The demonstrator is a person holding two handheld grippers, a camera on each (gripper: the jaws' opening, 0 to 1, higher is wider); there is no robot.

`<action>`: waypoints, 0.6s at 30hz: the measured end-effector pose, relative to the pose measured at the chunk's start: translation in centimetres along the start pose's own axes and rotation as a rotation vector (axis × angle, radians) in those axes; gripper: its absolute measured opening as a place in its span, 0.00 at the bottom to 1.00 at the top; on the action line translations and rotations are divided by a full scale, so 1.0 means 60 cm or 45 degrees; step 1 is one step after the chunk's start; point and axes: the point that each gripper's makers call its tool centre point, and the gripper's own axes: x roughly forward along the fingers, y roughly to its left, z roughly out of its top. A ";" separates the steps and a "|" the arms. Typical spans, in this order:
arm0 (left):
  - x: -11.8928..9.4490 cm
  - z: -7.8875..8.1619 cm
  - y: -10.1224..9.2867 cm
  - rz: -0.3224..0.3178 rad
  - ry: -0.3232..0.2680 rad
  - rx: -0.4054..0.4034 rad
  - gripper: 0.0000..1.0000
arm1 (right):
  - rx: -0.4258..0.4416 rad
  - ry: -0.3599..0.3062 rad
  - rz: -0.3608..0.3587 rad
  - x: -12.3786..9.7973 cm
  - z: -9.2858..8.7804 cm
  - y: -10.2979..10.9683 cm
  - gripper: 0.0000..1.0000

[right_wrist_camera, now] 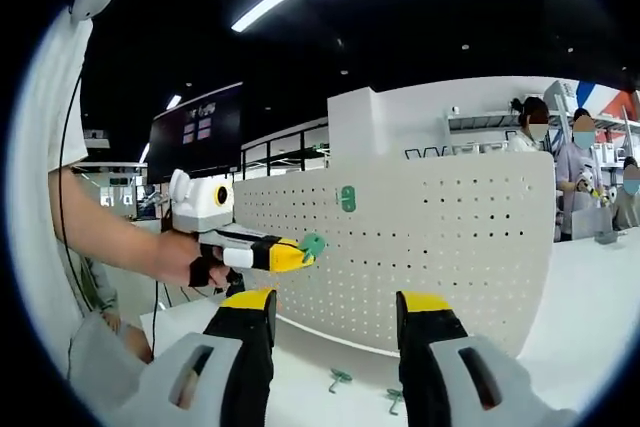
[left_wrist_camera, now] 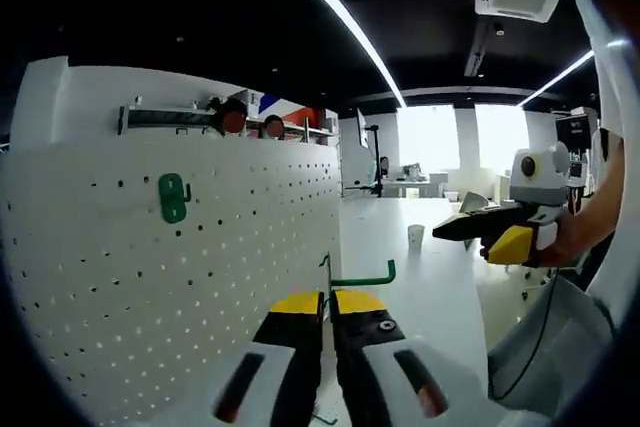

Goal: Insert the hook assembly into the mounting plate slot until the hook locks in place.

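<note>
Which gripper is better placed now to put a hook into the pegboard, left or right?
Left. The left gripper is shut on a green hook beside the pegboard. The right gripper is open and holds nothing; other hooks lie on the table below it.

Two gripper-mounted fisheye cameras face one white pegboard from opposite ends.

The left gripper view sits close beside the pegboard (left_wrist_camera: 170, 277), looking along its face, which fills the view's left half, with the right gripper (left_wrist_camera: 455, 229) off to the right over the table (left_wrist_camera: 430, 287). The right gripper view stands farther back, facing the pegboard (right_wrist_camera: 450, 247) nearly head-on, with the left gripper (right_wrist_camera: 308, 247) entering from the left. Both share the pegboard and its green mounting plate (left_wrist_camera: 173, 197) (right_wrist_camera: 347, 199).
</note>
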 end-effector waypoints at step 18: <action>-0.001 0.025 -0.013 -0.014 -0.083 -0.031 0.03 | 0.054 -0.032 -0.008 0.003 0.005 -0.002 0.46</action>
